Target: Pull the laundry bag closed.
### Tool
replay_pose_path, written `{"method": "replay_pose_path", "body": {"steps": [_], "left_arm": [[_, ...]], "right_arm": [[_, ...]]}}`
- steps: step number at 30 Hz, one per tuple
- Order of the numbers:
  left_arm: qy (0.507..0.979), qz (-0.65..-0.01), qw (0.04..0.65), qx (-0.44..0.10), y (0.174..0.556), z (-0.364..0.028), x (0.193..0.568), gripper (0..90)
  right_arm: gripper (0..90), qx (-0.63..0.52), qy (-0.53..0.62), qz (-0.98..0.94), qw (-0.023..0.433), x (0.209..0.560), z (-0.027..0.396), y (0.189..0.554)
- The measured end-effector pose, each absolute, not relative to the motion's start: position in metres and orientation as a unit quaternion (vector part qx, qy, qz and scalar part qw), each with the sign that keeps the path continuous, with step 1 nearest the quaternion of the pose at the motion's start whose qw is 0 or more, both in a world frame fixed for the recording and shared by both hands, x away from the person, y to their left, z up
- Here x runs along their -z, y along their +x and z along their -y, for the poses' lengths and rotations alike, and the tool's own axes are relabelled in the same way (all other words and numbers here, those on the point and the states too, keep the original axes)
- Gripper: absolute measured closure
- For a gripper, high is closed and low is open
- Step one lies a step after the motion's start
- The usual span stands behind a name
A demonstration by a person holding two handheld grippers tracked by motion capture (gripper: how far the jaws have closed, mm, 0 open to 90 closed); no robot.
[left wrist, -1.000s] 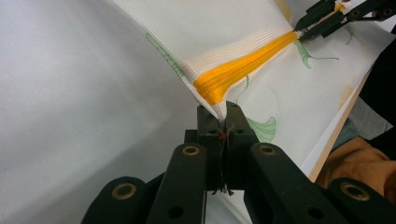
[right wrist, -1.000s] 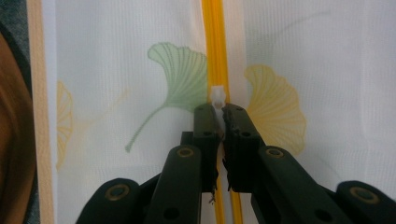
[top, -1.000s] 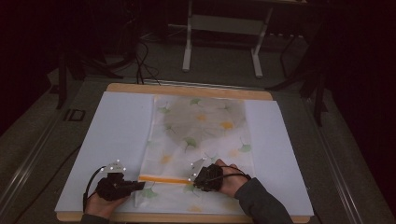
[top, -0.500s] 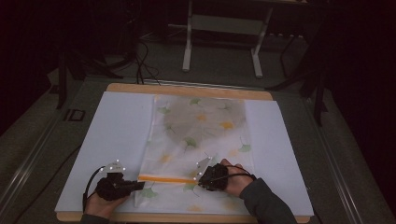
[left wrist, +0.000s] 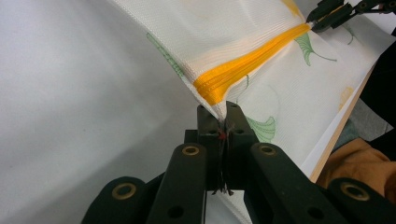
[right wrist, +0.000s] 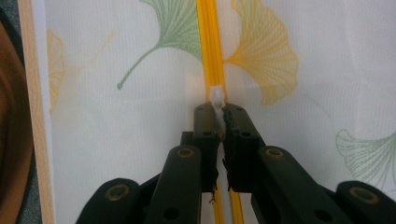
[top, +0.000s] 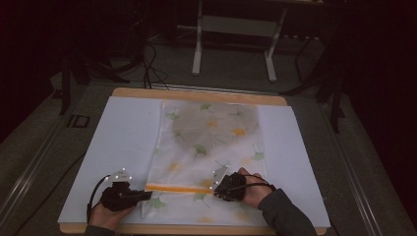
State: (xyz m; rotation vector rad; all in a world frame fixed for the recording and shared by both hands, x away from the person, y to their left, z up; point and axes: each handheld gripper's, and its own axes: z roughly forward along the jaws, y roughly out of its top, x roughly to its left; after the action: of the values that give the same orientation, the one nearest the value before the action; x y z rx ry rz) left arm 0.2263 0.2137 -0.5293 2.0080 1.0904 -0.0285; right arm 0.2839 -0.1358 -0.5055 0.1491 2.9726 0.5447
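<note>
The mesh bag (top: 211, 147) with ginkgo leaves printed on it lies flat along the middle of a white sheet (top: 123, 142) covering the tabletop (top: 196, 93), with bare sheet on both sides of it. Its orange zipper (top: 179, 188) runs across near the front edge. The left tool (top: 142, 195) is pressed together on the bag's left corner at the zipper's end, lifting it slightly. The right tool (top: 216, 188) pinches the white zipper pull (right wrist: 216, 98).
</note>
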Motion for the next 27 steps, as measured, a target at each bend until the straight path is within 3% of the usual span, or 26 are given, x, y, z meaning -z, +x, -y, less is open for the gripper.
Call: {"method": "replay_pose_path", "body": {"steps": [27], "left_arm": [[0.799, -0.435, 0.416, 0.010, 0.226, -0.214, 0.529, 88.2]], "right_arm": [[84.3, -0.177, 0.068, -0.980, 0.058, 0.504, 0.158, 0.284]]}}
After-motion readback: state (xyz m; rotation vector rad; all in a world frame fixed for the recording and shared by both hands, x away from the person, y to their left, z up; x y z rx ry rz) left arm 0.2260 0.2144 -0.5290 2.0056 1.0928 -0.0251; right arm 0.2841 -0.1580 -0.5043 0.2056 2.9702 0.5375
